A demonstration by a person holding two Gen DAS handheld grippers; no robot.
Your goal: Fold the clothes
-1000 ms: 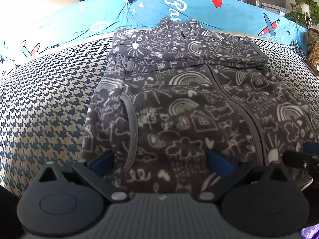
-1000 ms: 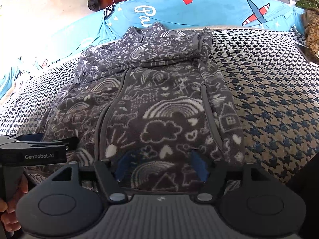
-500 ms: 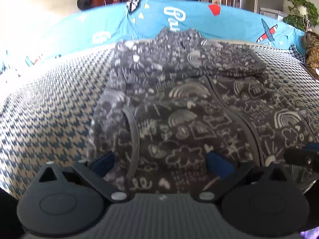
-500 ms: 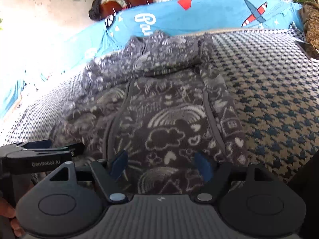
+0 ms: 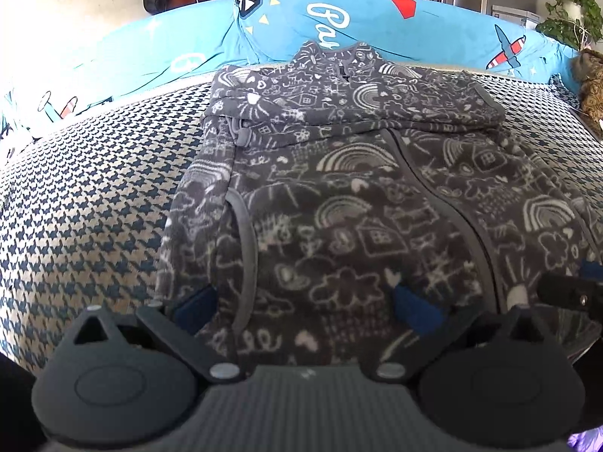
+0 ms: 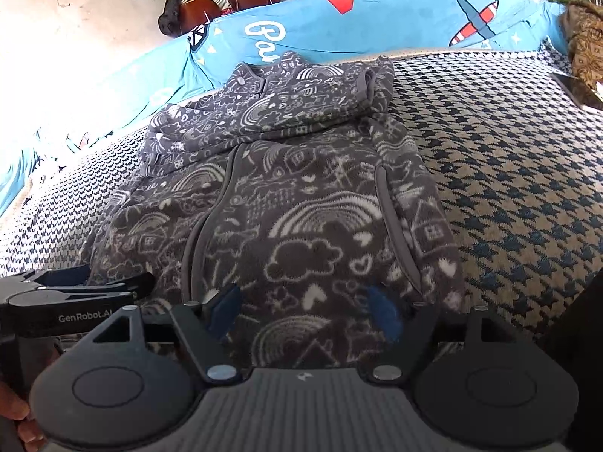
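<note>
A dark grey fleece jacket (image 5: 339,203) with white doodle prints lies flat on the houndstooth bed cover (image 5: 94,207), front zip up, both sleeves folded across its chest. It also shows in the right wrist view (image 6: 301,207). My left gripper (image 5: 305,305) is open, its blue pads straddling the jacket's hem at the left side. My right gripper (image 6: 305,309) is open over the hem at the right side. Each gripper shows at the edge of the other's view.
A blue printed pillow or bolster (image 5: 377,26) runs along the far edge of the bed behind the jacket's collar. A brown patterned cushion (image 6: 584,37) lies at the far right. Chairs (image 6: 226,0) stand beyond the bed.
Both grippers shifted slightly over the jacket's hem, the views wobbling and settling; the jaws stay open and the jacket has not moved.
</note>
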